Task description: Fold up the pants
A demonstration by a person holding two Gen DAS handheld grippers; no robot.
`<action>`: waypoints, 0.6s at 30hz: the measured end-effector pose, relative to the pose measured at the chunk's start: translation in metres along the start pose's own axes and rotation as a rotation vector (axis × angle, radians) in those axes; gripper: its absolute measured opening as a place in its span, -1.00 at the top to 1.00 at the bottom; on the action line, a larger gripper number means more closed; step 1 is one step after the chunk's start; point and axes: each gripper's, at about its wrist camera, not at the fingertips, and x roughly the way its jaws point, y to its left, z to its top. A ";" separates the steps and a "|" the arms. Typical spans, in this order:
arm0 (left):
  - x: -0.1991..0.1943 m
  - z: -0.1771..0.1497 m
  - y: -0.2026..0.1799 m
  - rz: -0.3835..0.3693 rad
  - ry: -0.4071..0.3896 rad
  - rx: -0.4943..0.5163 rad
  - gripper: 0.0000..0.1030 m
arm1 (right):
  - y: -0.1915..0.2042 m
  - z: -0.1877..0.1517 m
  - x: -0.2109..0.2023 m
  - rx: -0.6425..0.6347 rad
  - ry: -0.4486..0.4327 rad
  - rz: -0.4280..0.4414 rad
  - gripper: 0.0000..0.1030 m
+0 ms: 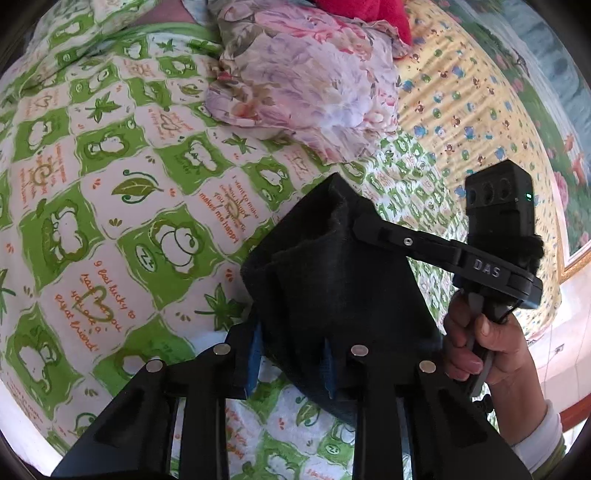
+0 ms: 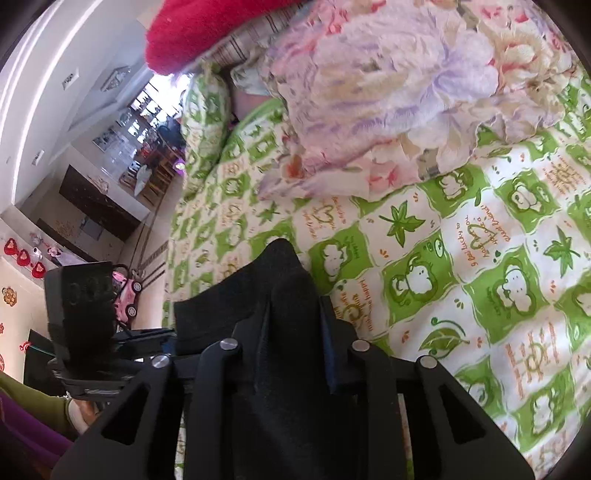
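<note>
Close in, the left hand-held gripper [image 1: 291, 363] is clamped on dark fabric: the black pants [image 1: 332, 280], bunched between its blue-padded fingers [image 1: 255, 354]. Same story on the right wrist view, where the right hand-held gripper [image 2: 295, 347] is clenched on a fold of the pants [image 2: 273, 295], cloth rising in a peak between the pads. From the left view, the right hand [image 1: 491, 350] grips its tool just beside the bundle. So the pants hang gathered between both tools, above the bed's green frog-print sheet [image 1: 110, 206]. Further back sits a floral cloth heap [image 1: 303, 85], with a red fabric [image 2: 207, 29] beyond. The risk, as I judge it: both grips hold thick bunches, so a layer could slip out mid-fold, or the pants could land crumpled against that floral heap.
</note>
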 end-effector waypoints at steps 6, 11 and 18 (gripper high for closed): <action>-0.022 0.002 -0.026 -0.038 -0.042 0.028 0.56 | 0.014 -0.007 -0.036 -0.004 -0.091 0.032 0.53; -0.045 -0.001 -0.067 -0.070 -0.085 0.116 0.57 | 0.024 -0.018 -0.080 -0.010 -0.188 0.069 0.54; -0.069 -0.016 -0.132 -0.160 -0.104 0.252 0.57 | 0.032 -0.054 -0.151 0.007 -0.328 0.090 0.54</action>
